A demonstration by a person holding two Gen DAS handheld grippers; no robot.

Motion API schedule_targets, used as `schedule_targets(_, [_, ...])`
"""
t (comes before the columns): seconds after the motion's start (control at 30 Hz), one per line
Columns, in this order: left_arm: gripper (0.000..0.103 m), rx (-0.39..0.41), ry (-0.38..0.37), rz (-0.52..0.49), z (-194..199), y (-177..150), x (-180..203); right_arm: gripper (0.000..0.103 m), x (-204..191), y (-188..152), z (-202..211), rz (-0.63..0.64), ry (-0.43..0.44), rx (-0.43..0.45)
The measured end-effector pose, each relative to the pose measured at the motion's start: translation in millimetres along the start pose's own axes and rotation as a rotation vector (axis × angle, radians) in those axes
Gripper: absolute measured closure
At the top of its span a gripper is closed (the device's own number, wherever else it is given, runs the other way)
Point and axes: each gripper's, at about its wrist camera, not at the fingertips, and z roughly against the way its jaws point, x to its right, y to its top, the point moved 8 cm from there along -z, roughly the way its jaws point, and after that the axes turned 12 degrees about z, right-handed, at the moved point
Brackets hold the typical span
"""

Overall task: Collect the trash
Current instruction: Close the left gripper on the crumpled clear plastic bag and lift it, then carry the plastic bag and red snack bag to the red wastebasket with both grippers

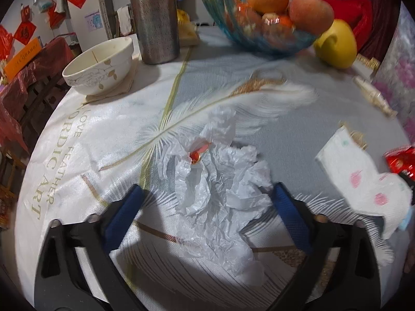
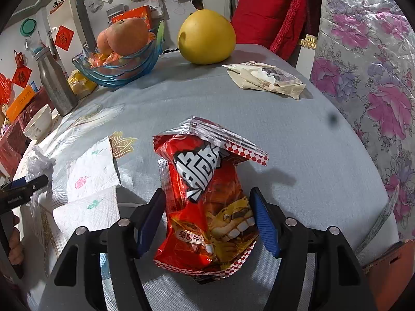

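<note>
left wrist view is showing us the tabletop [image 1: 109,134] under its feather-print cloth, and we are working down from there. the crumpled white plastic bag [image 1: 220,194] is lying between the blue pads of our left gripper [image 1: 207,207], whose jaws are standing wide apart around it, not yet pinching. it is thin and springy, so we are risking a grab of one loose fold only, with the rest trailing, or catching the cloth beneath. the printed paper napkin [image 1: 355,181] is sitting just beside and could get dragged along.

in the right wrist view, our right gripper [image 2: 207,217] is also standing apart, straddling the red snack packet [image 2: 205,202], which is resting on the tabletop. the foil looks slick and puffed; we are judging it may squirt out as the jaws close. the small red wrapper [image 1: 197,153] on the bag could roll off.
</note>
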Motion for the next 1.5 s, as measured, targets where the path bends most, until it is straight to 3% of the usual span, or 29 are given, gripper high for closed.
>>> schedule_targets(0.03, [0.039, 0.017, -0.031, -0.003, 4.8, -0.1, 1.7, 0.037, -0.1, -0.1, 0.0, -0.001, 0.0, 0.0])
schedule_targets(0.1, [0.051, 0.05, -0.081, -0.038, 13.8, -2.2, 9.1, 0.037, -0.1, 0.1, 0.2, -0.002, 0.002, 0.001])
schedule_targets(0.2, [0.062, 0.061, -0.105, -0.091, 18.4, -5.7, 21.1, 0.037, -0.1, 0.2, 0.1, -0.002, 0.002, 0.002])
schedule_targets(0.3, [0.069, 0.076, -0.146, -0.065, 24.7, -5.3, 18.7, 0.037, -0.9, 0.2, 0.4, -0.008, 0.008, 0.005])
schedule_targets(0.43, [0.069, 0.152, -0.132, -0.079, 43.8, -7.3, 12.5, 0.039, 1.2, -0.2, 1.3, -0.018, 0.011, 0.01])
schedule_targets(0.57, [0.069, 0.18, -0.128, -0.091, 52.7, -8.1, 10.2, 0.049, 8.0, -1.6, 4.0, -0.051, 0.021, 0.023])
schedule_targets(0.7, [0.069, 0.213, -0.17, -0.081, 68.9, -7.6, 7.8, 0.055, 11.8, -2.7, 11.0, -0.08, 0.057, 0.05])
schedule_targets(1.0, [0.069, 0.297, -0.271, -0.001, 124.6, -21.3, -16.5, 0.056, 16.9, 7.3, 49.9, -0.155, 0.2, 0.222])
schedule_targets(1.1, [0.069, 0.328, -0.267, 0.007, 143.6, -33.5, -28.0, 0.056, 15.5, 7.1, 59.9, -0.158, 0.218, 0.255])
schedule_targets(1.33, [0.069, 0.4, -0.225, 0.083, 195.2, -52.7, -86.3, 0.056, 4.3, 0.2, 74.9, -0.151, 0.248, 0.301])
schedule_targets(1.5, [0.069, 0.442, -0.131, 0.179, 223.3, -67.6, -155.6, 0.056, -2.7, -5.2, 76.5, -0.176, 0.291, 0.308])
